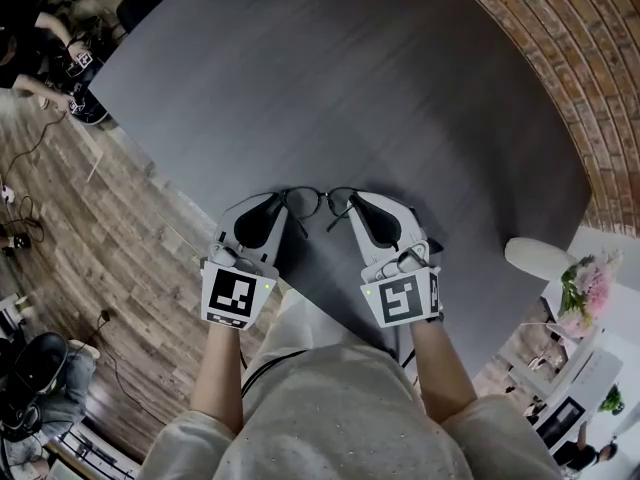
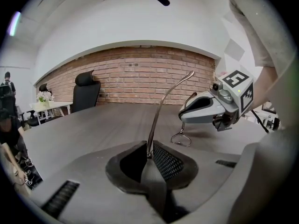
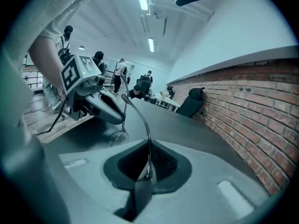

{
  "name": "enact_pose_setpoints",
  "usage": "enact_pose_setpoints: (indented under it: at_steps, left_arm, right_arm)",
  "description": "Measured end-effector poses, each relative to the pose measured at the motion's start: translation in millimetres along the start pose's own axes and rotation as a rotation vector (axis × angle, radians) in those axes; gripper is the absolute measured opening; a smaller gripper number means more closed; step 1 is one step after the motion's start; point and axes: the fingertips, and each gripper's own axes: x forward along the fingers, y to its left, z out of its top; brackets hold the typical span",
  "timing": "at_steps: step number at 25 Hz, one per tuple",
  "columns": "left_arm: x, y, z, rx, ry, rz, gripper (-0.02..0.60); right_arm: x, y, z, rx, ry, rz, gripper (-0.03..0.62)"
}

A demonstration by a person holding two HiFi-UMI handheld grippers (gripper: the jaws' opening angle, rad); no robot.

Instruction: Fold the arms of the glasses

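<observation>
The left gripper [image 2: 148,157] has its jaws pinched together on the low end of one thin metal arm [image 2: 160,107] of the glasses [image 1: 320,202]. From there the arm rises and curves over at its tip. The right gripper [image 3: 147,174] is clamped the same way on the low end of the other arm [image 3: 141,121]. Both grippers hang just inside the near edge of the table [image 1: 330,88], and the glasses lie between their tips with the front turned toward the table's middle. A lens [image 2: 181,139] seems to touch the tabletop, though I cannot tell for sure.

The glasses look very light, made of springy wire that probably bends before it resists. The lenses and the hinges, which are too small to make out here, are likely the fragile parts. Smooth metal this thin may twist or slip in a hard pinch. It seems best to hold close to the frame corner on one side to steady it, swing the opposite arm inward with light pressure near its middle, and fold one arm at a time
</observation>
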Motion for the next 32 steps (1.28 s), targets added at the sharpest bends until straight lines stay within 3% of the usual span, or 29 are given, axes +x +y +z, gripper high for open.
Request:
enact_pose_setpoints:
  at_steps: [10, 24, 32]
  left_arm:
    - [-7.0, -1.3, -2.2, 0.052, 0.004, -0.016, 0.038]
    - [-18.3, 3.2, -5.4, 0.043, -0.007, -0.009, 0.038]
    - [-24.5, -2.4, -4.9, 0.038, -0.014, -0.054, 0.038]
  right_arm:
    - [18.9, 19.7, 2.3, -0.188, 0.045, 0.050, 0.012]
    - [35.1, 43.1, -0.3, -0.484, 0.091, 0.092, 0.005]
    - [37.2, 50.4, -2.7, -0.568, 0.097, 0.114, 0.006]
